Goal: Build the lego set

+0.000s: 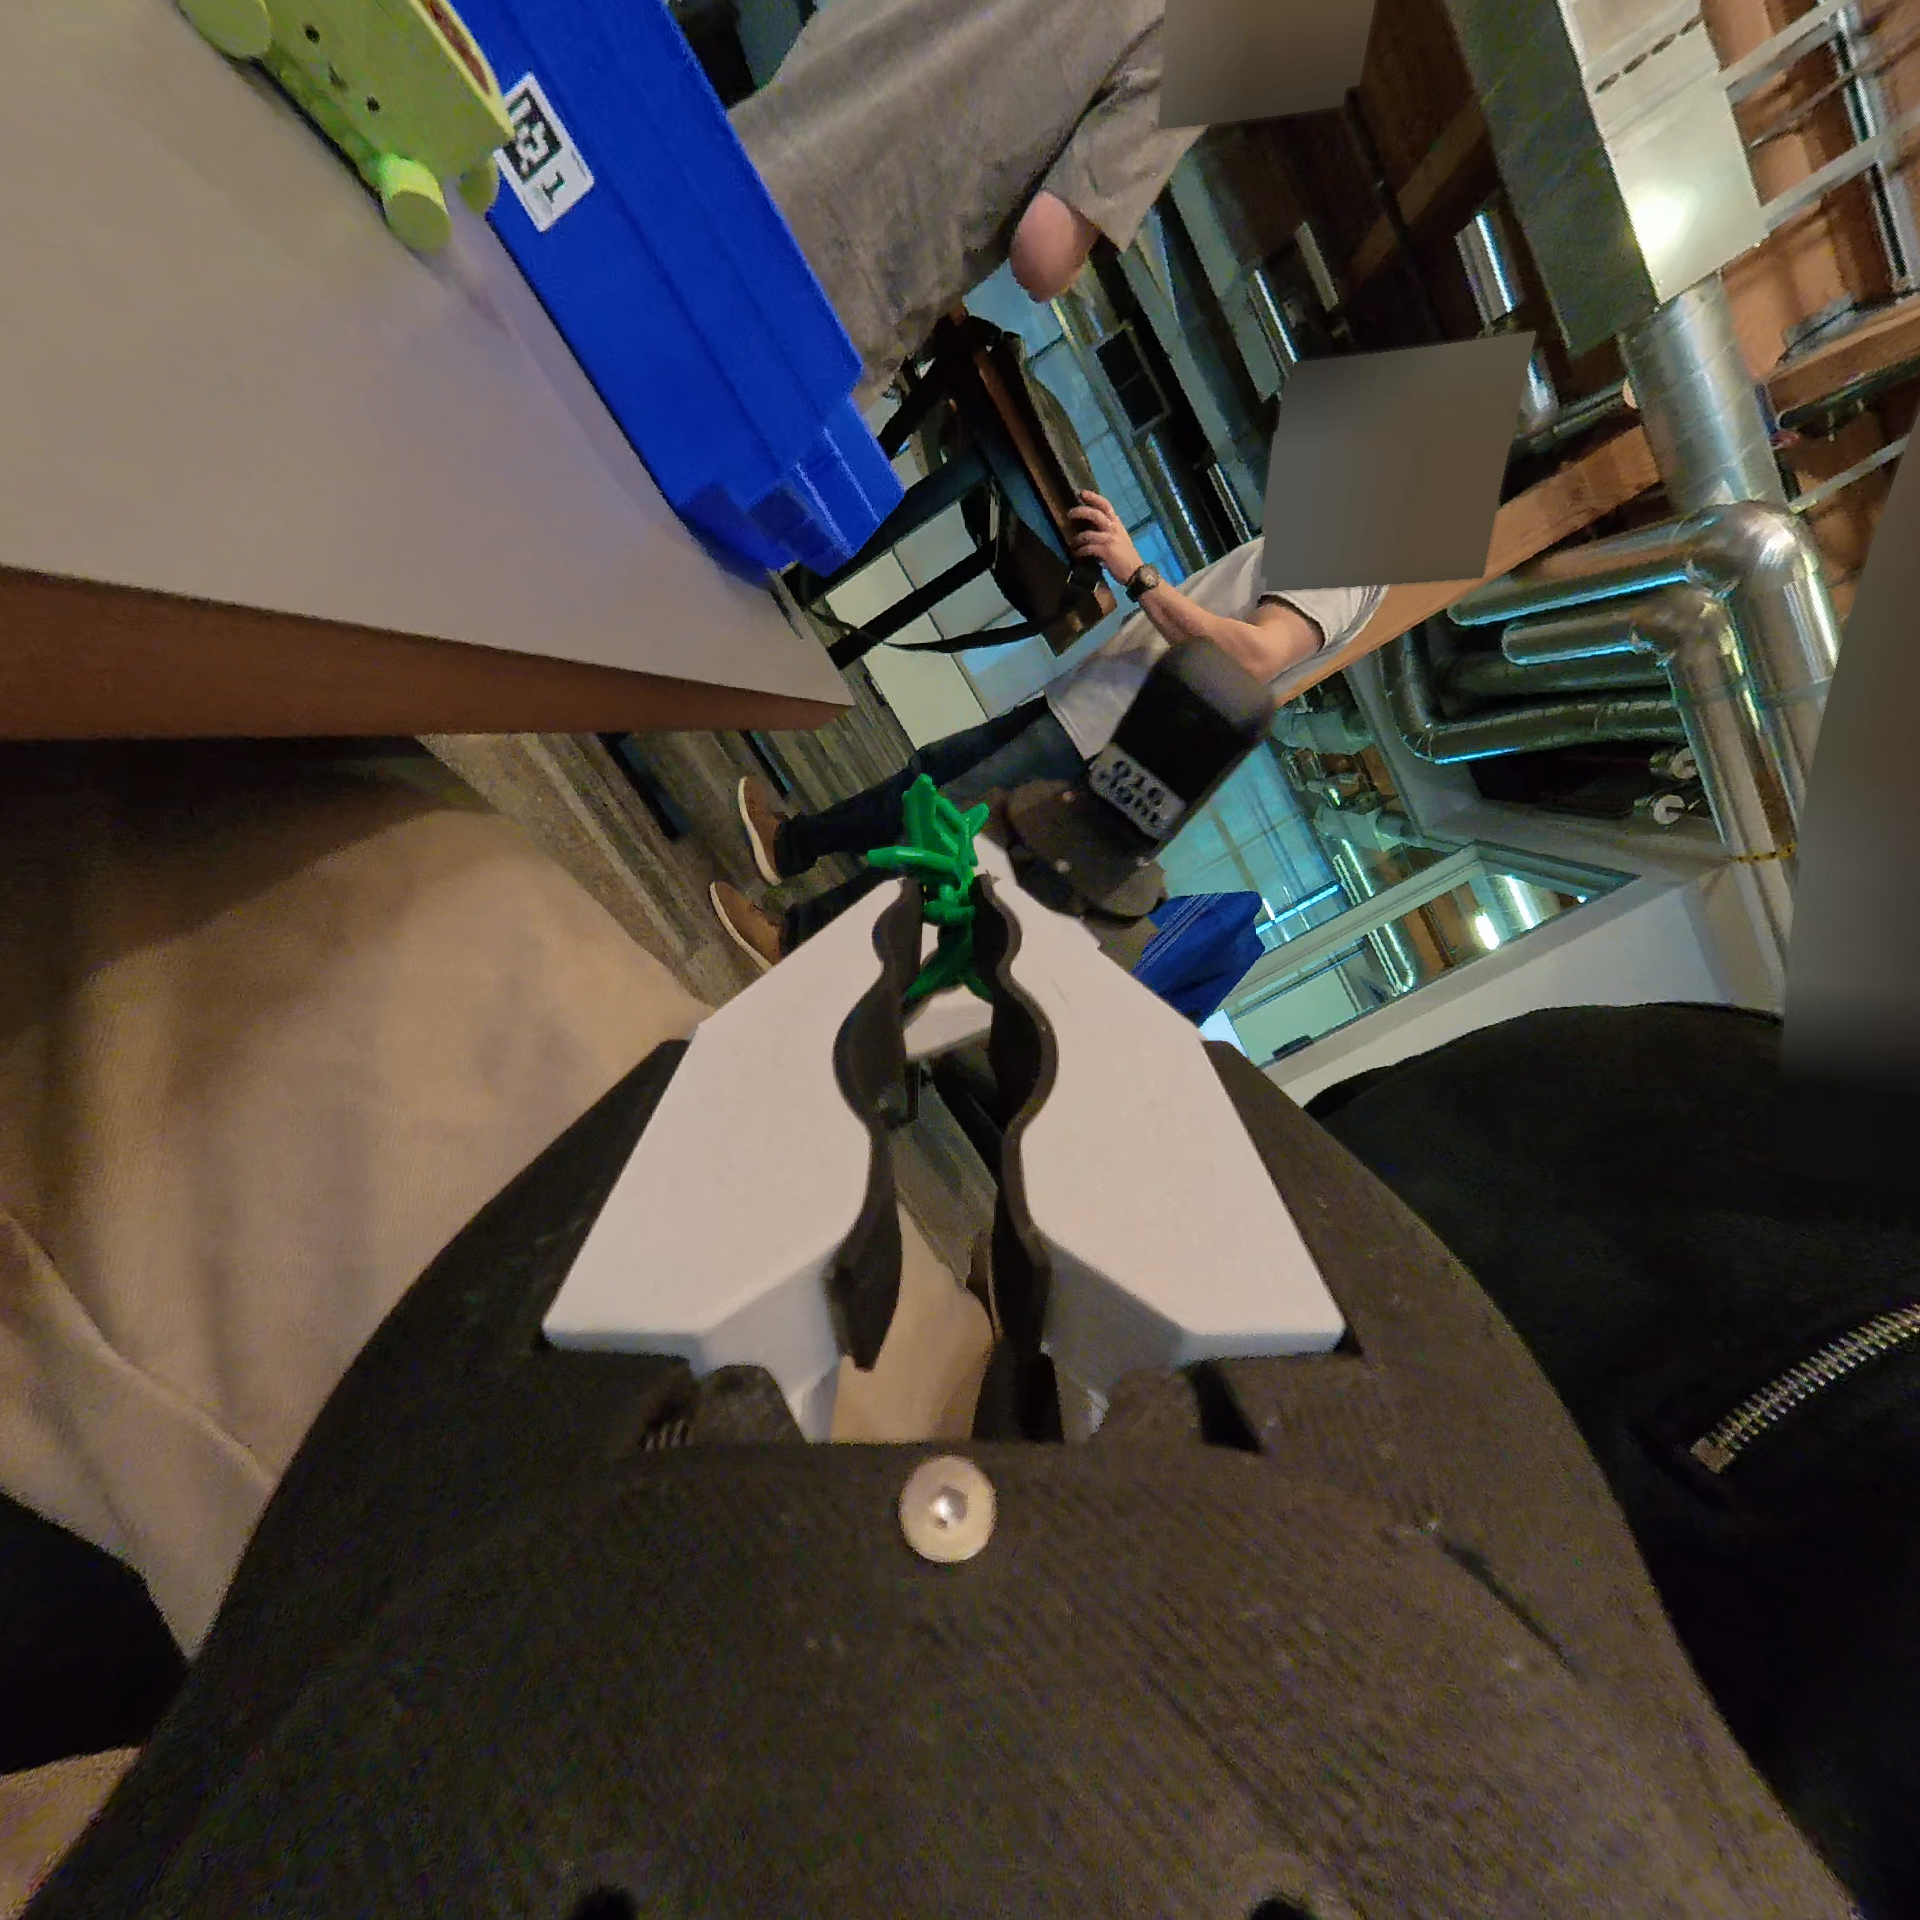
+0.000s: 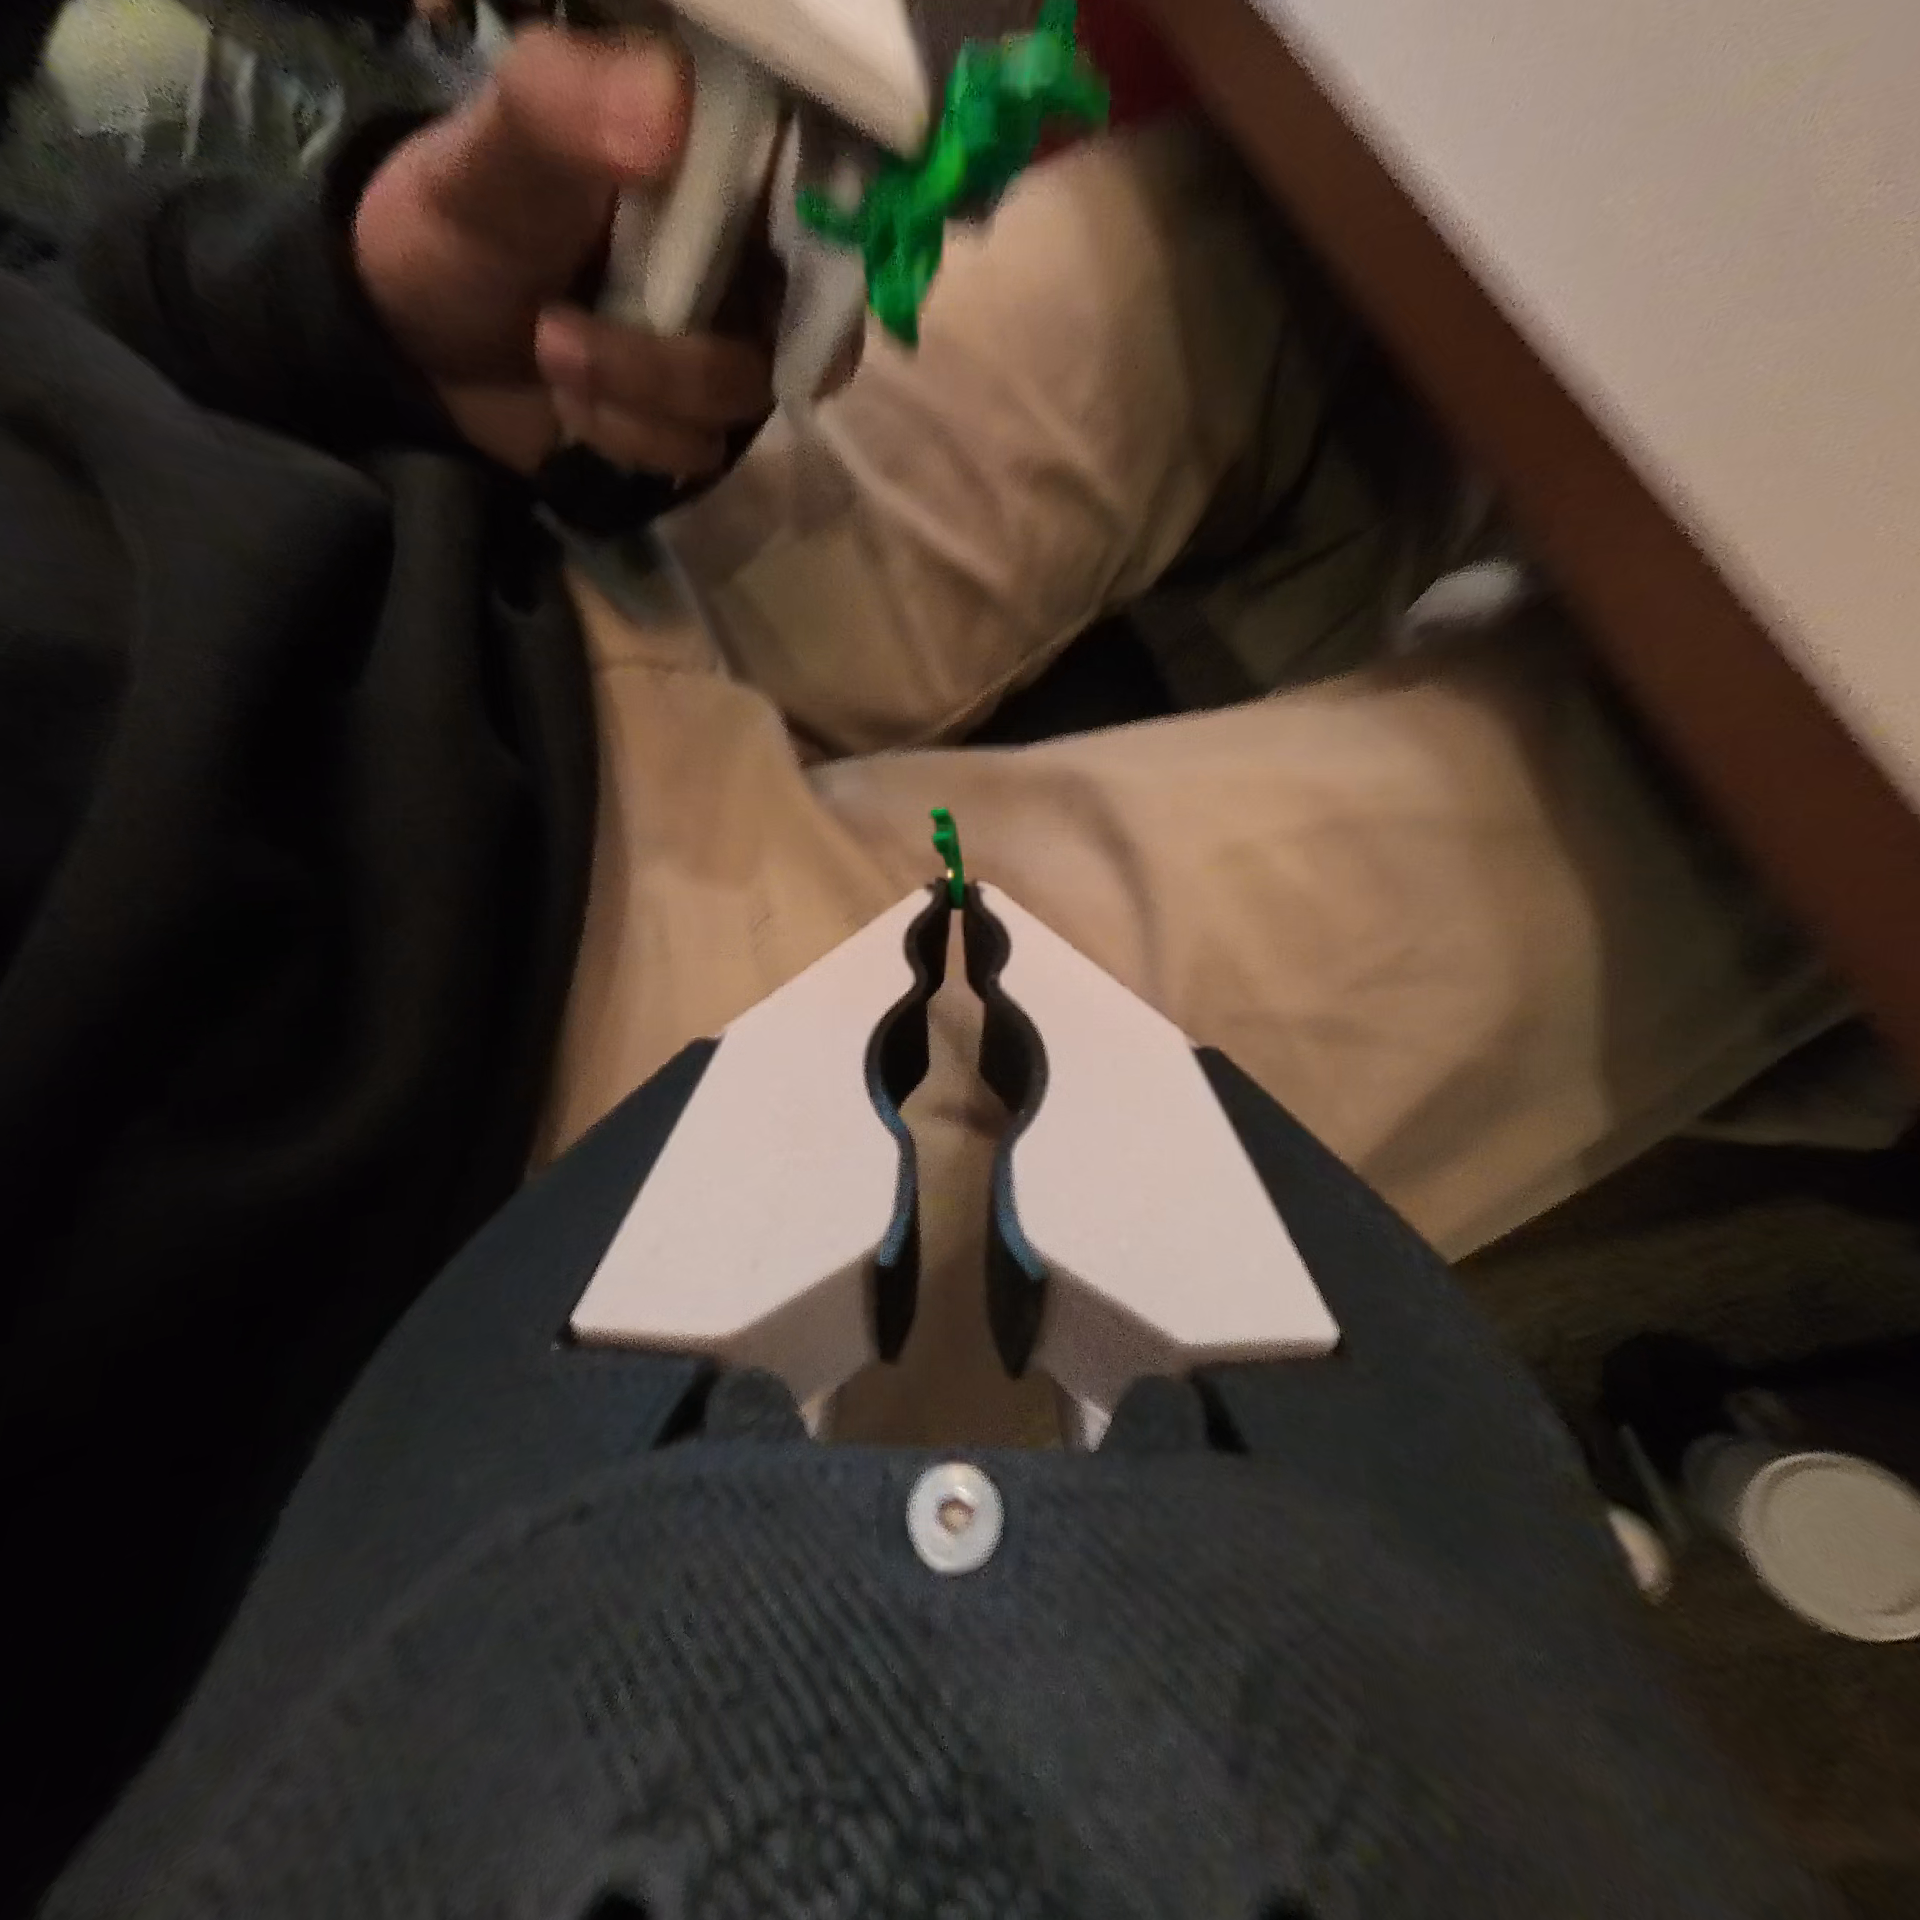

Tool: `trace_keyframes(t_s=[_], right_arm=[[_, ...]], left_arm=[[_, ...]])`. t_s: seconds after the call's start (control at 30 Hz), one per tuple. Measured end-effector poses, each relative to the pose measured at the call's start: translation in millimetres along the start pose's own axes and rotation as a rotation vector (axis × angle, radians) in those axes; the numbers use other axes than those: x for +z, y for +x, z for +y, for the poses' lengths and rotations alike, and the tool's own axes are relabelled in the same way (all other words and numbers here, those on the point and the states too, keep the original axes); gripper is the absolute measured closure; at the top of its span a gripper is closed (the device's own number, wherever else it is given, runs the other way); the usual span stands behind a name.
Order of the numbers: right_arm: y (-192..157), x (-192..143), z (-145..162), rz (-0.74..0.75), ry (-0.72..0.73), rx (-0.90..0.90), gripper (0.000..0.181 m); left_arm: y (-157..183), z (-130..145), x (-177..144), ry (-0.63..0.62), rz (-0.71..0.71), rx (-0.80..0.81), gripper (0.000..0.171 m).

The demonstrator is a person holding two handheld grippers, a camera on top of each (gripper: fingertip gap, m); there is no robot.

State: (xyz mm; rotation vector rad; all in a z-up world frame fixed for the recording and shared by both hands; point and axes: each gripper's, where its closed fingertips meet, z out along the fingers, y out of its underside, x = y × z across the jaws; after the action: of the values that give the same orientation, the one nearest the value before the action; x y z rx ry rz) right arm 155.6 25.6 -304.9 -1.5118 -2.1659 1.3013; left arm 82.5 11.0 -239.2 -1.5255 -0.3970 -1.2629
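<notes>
My left gripper [image 1: 948, 894] is clamped on a green leafy piece [image 1: 940, 873], held below table level over my lap. My right gripper [image 2: 948, 899] pinches a small green piece [image 2: 943, 847] at its tips, low over my thighs. My left hand [image 2: 540, 239] grips its handle.

Spiky green lego plant cluster [image 1: 940, 883] (pinched); small green sprig [image 2: 948, 847] likewise.

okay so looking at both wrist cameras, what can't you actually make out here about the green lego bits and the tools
- Left wrist view: the green plant cluster in the left tool is partly hidden between the fingers; its lower stems can't be traced.
- Right wrist view: the small green piece in the right tool is too small to identify its shape.
- Right wrist view: the same cluster is motion-blurred and cut off by the top edge.
</notes>
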Motion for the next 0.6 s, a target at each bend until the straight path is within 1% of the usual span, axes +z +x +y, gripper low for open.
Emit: trace_keyframes(t_s=[0.1, 0.17, 0.3, 0.6], right_arm=[[9.8, -6.8, -25.4, 0.121, 0.109, -0.076, 0.181], [9.7, -9.4, -36.6, 0.149, 0.165, -0.104, 0.181], [14.6, -11.2, -43.9, 0.229, 0.193, -0.154, 0.181], [2.1, -1.9, -56.8, 0.192, 0.261, -0.152, 0.181]], left_arm=[[-3.3, 4.2, 2.1, -0.023, -0.011, -0.008, 0.165], [-4.8, 5.6, 2.8, -0.029, -0.017, -0.010, 0.165], [-7.0, 8.3, 3.7, -0.040, -0.028, -0.014, 0.165], [-11.1, 14.0, 6.5, -0.069, -0.049, -0.013, 0.165]])
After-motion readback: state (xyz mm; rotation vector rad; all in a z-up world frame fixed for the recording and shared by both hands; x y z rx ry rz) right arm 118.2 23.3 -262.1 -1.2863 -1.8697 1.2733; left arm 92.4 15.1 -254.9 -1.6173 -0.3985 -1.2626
